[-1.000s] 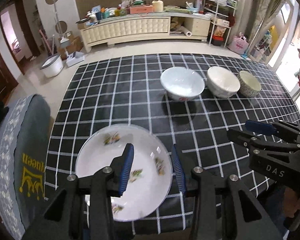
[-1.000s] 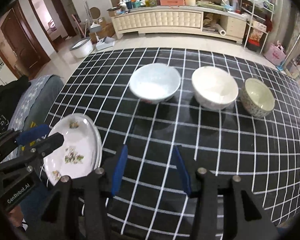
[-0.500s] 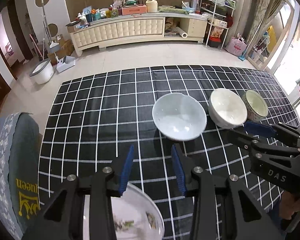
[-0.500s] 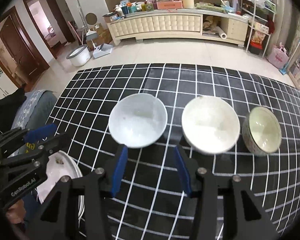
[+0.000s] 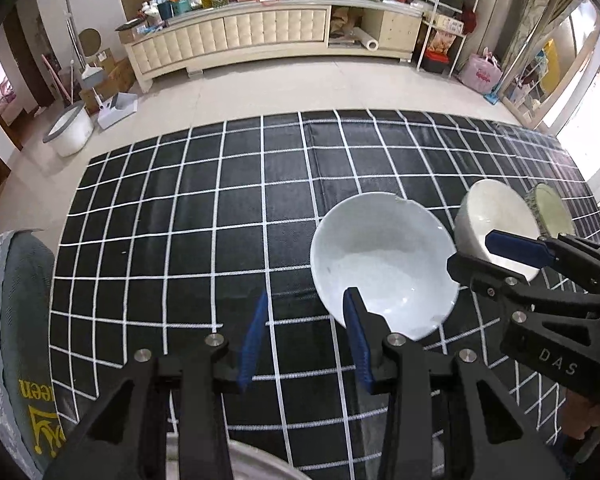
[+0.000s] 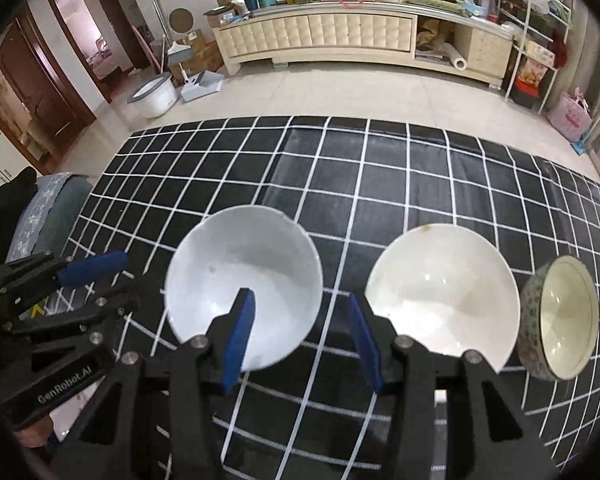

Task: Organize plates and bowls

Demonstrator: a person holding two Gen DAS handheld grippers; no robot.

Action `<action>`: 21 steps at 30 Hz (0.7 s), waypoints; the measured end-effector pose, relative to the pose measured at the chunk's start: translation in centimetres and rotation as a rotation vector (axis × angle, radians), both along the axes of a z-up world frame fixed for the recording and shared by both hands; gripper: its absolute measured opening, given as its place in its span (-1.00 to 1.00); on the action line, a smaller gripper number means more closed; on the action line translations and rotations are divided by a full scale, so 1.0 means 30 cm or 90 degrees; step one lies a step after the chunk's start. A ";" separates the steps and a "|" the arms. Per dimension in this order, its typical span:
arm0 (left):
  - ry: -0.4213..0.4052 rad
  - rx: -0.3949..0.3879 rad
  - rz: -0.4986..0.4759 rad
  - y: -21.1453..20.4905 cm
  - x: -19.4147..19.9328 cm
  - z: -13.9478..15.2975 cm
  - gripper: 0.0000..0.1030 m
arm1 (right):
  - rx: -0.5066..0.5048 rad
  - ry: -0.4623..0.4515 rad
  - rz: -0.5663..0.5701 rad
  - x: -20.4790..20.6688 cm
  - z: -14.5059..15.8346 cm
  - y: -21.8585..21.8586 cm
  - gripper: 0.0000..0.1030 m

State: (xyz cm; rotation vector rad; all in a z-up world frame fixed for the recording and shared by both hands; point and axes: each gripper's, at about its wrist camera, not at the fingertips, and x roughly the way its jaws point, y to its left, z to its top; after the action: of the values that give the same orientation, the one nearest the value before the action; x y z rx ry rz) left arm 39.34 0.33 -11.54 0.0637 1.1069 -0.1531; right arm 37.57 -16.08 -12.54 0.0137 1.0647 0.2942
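We are holding the left hand-held gripper (image 5: 304, 336) above the worktop (image 5: 180, 208), which is wearing a black cloth with a white grid. Its blue pads are standing apart with only cloth showing between them, so it is spread and gripping nothing. Its right pad (image 5: 356, 344) is overlapping the near left rim of the large white bowl (image 5: 384, 264) in the left wrist view; whether it is touching that rim we cannot tell.

We are carrying the right hand-held gripper (image 6: 300, 336) spread as well, with nothing pinched. In the right wrist view its left pad (image 6: 240, 340) is lying over the white bowl's inside, and its right pad (image 6: 364, 340) is sitting just beside the near left edge of the cream bowl (image 6: 440, 292). The gap between the pads is framing the strip of cloth between those two bowls.

The three bowls are standing upright in a row across the worktop: the large white bowl on the left, the cream bowl in the middle, and the small patterned bowl (image 6: 560, 320) on the right, close against the cream one.

A sliver of a plate's rim (image 5: 256, 468) is peeking out at the bottom edge of the left wrist view, under the gripper body. A grey chair cover (image 5: 16, 320) with yellow lettering is sitting at the worktop's left side.
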 end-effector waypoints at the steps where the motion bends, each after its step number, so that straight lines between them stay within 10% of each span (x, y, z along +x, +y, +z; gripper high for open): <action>1: 0.004 0.001 -0.004 -0.005 0.014 -0.013 -0.29 | 0.000 -0.001 0.002 0.008 -0.003 0.000 0.02; 21: 0.080 -0.013 -0.019 -0.032 0.116 -0.149 -0.54 | -0.006 0.031 0.037 0.076 -0.102 0.021 -0.38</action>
State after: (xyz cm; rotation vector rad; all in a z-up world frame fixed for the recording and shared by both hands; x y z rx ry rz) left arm 42.81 -0.62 -16.02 0.0531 1.2293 -0.1967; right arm 39.85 -15.45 -15.62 -0.0193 1.1158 0.3426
